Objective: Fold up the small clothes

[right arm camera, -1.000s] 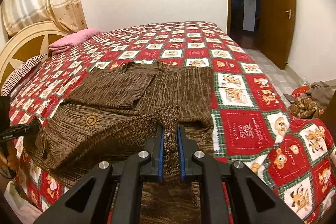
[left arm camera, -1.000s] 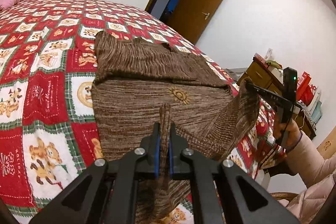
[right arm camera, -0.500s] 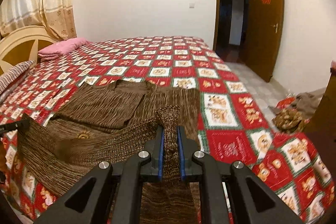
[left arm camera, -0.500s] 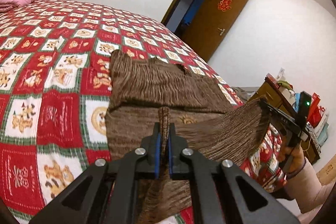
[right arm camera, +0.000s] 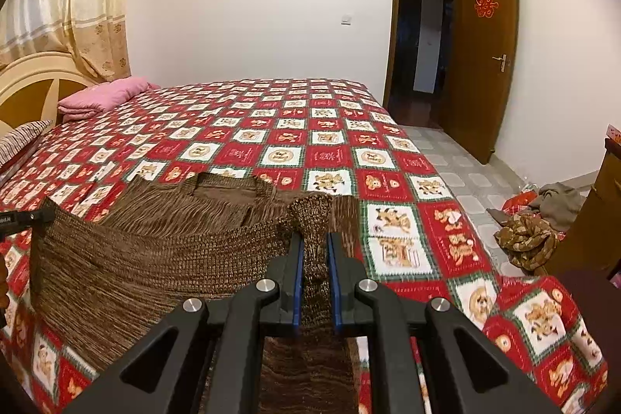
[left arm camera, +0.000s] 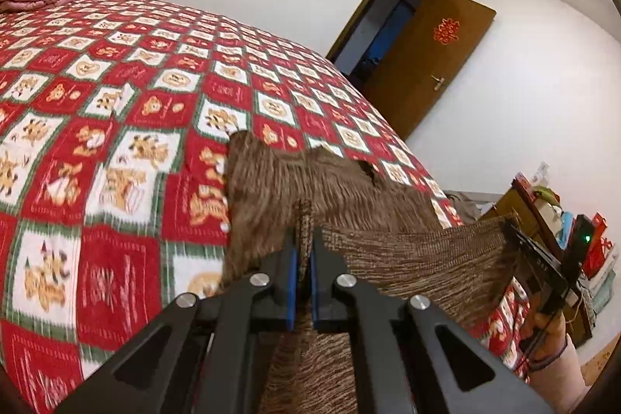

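Observation:
A brown knitted sweater (left arm camera: pixel 333 189) lies on the red patchwork bedspread (left arm camera: pixel 116 111), its far part with the neckline flat on the bed. My left gripper (left arm camera: pixel 304 239) is shut on the hem at one corner. My right gripper (right arm camera: pixel 313 251) is shut on the hem at the other corner (right arm camera: pixel 310 216). The hem (right arm camera: pixel 155 251) hangs taut between them, lifted off the bed. The right gripper also shows at the right of the left wrist view (left arm camera: pixel 543 258). The left gripper's tip shows at the left edge of the right wrist view (right arm camera: pixel 27 218).
A folded pink blanket (right arm camera: pixel 104 96) and a striped pillow (right arm camera: pixel 19 142) lie by the headboard (right arm camera: pixel 35 88). An open wooden door (right arm camera: pixel 485 53) stands beyond the bed. Clothes (right arm camera: pixel 535 227) lie on the tiled floor at the right. A cluttered dresser (left arm camera: pixel 543 212) stands by the wall.
Both grippers have lifted the held hem higher and carried it forward over the sweater toward the neckline. The lower body of the sweater now hangs off the bed between them.

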Available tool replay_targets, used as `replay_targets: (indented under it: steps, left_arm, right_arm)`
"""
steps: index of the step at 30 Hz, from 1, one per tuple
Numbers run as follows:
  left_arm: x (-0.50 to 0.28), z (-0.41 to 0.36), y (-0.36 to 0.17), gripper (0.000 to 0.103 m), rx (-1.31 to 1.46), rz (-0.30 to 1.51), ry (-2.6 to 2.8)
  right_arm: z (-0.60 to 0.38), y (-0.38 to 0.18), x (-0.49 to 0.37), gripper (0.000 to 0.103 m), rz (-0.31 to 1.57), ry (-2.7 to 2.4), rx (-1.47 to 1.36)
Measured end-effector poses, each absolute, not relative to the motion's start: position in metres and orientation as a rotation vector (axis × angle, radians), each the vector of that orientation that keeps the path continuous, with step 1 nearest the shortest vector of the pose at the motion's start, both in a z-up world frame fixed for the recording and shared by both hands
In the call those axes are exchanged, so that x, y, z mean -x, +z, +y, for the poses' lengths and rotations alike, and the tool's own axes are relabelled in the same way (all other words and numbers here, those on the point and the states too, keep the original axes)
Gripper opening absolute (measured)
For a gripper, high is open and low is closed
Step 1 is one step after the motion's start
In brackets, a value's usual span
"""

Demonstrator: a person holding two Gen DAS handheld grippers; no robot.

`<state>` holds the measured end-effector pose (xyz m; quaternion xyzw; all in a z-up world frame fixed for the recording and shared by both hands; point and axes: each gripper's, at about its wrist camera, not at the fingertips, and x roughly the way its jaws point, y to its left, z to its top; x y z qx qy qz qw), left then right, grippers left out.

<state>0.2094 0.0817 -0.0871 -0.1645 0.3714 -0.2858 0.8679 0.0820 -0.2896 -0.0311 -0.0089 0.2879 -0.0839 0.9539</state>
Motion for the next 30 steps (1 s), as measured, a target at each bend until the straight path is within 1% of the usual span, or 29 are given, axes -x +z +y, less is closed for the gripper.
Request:
replay_targets:
  steps: [8, 15, 19, 23, 25, 26, 28, 29, 30]
  left_arm:
    - [-0.274, 0.073, -0.082, 0.005, 0.37, 0.783, -0.541]
    - [-0.338, 0.055, -0.09, 0.005, 0.384, 0.783, -0.506]
    - [-0.37, 0.046, -0.115, 0.005, 0.395, 0.814, -0.451]
    - [-0.387, 0.032, -0.151, 0.005, 0.301, 0.885, -0.355]
    - [-0.392, 0.031, -0.163, 0.006, 0.313, 0.939, -0.344]
    - [-0.391, 0.033, -0.162, 0.008, 0.324, 0.936, -0.338]
    - [-0.391, 0.034, -0.159, 0.024, 0.308, 0.941, -0.305]
    - [-0.389, 0.034, -0.156, 0.027, 0.294, 0.946, -0.294]
    - [-0.388, 0.034, -0.154, 0.032, 0.281, 0.948, -0.287]
  right_arm:
    - [-0.308, -0.035, -0.146, 0.01, 0.612, -0.192, 0.016]
    - [-0.327, -0.046, -0.218, 0.01, 0.615, -0.245, 0.052]
    - [-0.337, -0.08, -0.256, 0.01, 0.667, -0.273, 0.053]
    - [-0.34, -0.124, -0.274, 0.01, 0.765, -0.333, 0.099]
    - [-0.338, -0.13, -0.277, 0.011, 0.797, -0.344, 0.119]
    - [-0.337, -0.13, -0.278, 0.013, 0.801, -0.342, 0.133]
    - [-0.335, -0.134, -0.282, 0.017, 0.826, -0.34, 0.148]
    - [-0.337, -0.133, -0.282, 0.019, 0.834, -0.341, 0.142]
    - [-0.339, -0.131, -0.28, 0.02, 0.827, -0.335, 0.122]
